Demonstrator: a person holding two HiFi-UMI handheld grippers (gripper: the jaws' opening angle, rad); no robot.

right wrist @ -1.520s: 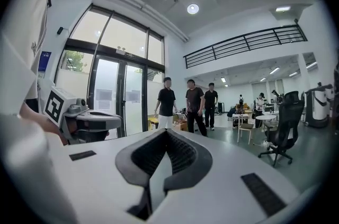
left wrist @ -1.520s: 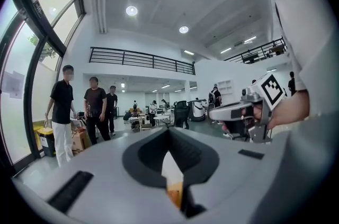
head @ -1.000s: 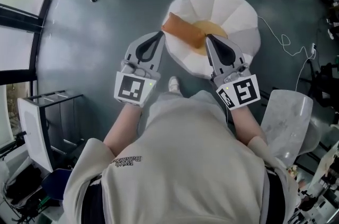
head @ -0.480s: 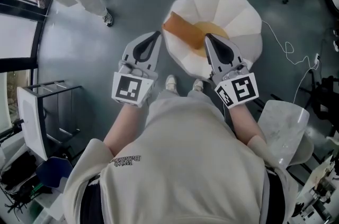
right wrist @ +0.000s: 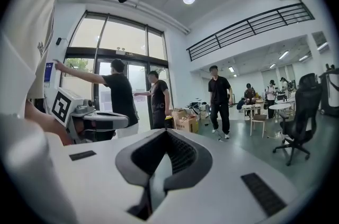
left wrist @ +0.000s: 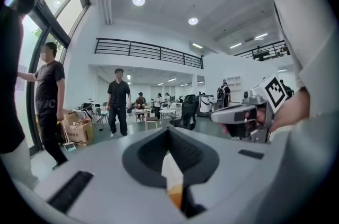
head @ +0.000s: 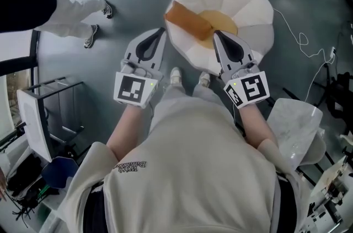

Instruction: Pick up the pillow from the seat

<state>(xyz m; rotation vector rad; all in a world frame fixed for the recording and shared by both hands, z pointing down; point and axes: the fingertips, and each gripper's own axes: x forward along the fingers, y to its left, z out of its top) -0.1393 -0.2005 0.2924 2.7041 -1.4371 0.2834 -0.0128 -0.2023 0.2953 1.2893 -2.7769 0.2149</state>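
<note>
On the white round seat (head: 251, 3), at 12 o'clock from the person, the orange-brown pillow (head: 187, 21) lies flat. It reaches from the seat's edge at 10 o'clock toward its yellow middle. In the head view the left gripper (head: 160, 33) hangs just beside the pillow's 10 o'clock corner, and the right gripper (head: 217, 35) is near its other end, at about 4 o'clock. Both seem to be above the pillow and not touching it. The fingers of both grippers are clenched together and hold nothing; through the left slit only a strip of white and orange shows. I judge the pillow to be light, soft and easy to bend, so it will sag if it is taken at one corner only. A hold on its two short ends seems safest, with the fingers opened wide first and then pinching a fold of cloth at each edge.
</note>
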